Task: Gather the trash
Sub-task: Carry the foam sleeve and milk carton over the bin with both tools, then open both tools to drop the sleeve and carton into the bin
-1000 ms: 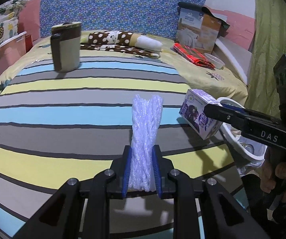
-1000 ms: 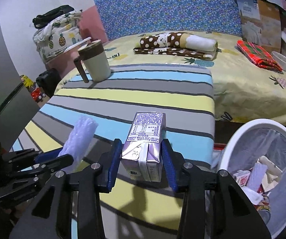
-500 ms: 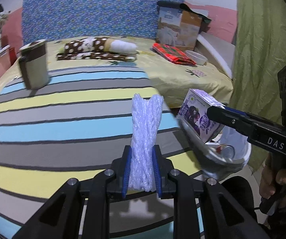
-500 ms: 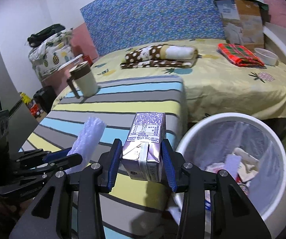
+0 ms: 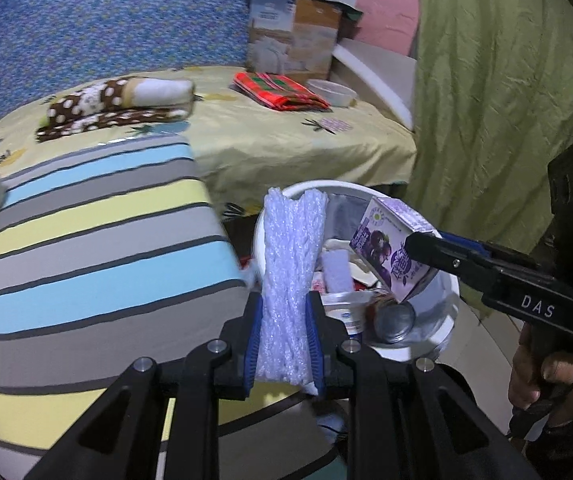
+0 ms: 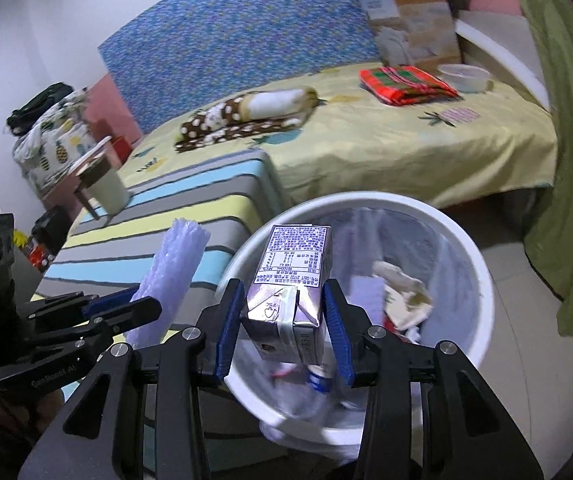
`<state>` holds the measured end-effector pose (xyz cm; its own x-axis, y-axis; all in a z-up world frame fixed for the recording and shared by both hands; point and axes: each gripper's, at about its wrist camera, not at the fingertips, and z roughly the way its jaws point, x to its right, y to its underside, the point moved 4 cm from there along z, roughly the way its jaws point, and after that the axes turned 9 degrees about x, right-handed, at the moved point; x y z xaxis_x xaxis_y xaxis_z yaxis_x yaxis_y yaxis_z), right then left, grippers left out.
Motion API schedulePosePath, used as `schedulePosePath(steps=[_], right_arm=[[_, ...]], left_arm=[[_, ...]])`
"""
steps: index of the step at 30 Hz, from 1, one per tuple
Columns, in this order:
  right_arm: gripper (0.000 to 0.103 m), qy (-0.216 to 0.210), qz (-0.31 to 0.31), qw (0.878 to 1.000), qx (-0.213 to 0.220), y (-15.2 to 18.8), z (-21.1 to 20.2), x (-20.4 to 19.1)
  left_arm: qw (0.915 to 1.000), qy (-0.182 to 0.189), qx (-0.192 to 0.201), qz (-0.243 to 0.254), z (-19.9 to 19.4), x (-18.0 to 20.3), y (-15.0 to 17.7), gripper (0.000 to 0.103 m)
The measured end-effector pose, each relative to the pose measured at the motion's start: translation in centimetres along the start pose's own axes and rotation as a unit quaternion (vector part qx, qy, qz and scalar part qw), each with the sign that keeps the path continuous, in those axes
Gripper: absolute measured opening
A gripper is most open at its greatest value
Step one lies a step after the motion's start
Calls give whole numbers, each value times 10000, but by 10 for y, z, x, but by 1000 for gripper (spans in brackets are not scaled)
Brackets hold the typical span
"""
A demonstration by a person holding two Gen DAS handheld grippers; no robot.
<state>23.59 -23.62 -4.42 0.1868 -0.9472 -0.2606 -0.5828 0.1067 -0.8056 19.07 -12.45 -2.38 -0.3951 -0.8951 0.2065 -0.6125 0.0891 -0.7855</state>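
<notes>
My left gripper (image 5: 284, 344) is shut on a white foam net sleeve (image 5: 292, 276), held upright at the near rim of the white trash bin (image 5: 448, 332). My right gripper (image 6: 284, 324) is shut on a purple drink carton (image 6: 292, 292) and holds it over the bin's (image 6: 482, 280) open mouth. The carton (image 5: 392, 256) also shows in the left wrist view, above the bin. The sleeve (image 6: 170, 280) and left gripper (image 6: 126, 308) show at the left of the right wrist view. The bin holds paper scraps, a can and other trash.
The striped table (image 5: 86, 248) lies left of the bin, with a cup (image 6: 104, 186) at its far side. Behind is a yellow bed (image 5: 286, 136) with a dotted cloth, a red cloth, a bowl and a box. A green curtain (image 5: 498, 92) hangs on the right.
Both grippers swung right, from over the striped table to the trash bin, each still holding its item. The carton is now over the bin's mouth.
</notes>
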Motion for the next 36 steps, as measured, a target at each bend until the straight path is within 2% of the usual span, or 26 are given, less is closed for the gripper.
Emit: schedulePosePath(steps=[6, 9, 13, 16, 23, 36], right_arm=[[43, 123, 166, 9995, -218, 10, 7, 19], [44, 119, 257, 9989, -365, 15, 12, 27], [45, 68, 335, 9991, -259, 14, 7, 28], [49, 31, 358, 9992, -169, 13, 1, 29], [50, 54, 293, 9995, -106, 16, -14, 24], [50, 172, -185, 9995, 206, 31, -60, -11]], left_arm=[[9996, 195, -181, 80, 23, 17, 1, 26], [9994, 270, -211, 100, 29, 23, 0, 42], [9992, 358, -177, 26, 31, 24, 1, 50], [9991, 404, -146, -31, 27, 22, 1, 51], [9995, 302, -7, -38, 7, 23, 5, 51], [9997, 26, 261, 4, -46, 37, 29, 51]])
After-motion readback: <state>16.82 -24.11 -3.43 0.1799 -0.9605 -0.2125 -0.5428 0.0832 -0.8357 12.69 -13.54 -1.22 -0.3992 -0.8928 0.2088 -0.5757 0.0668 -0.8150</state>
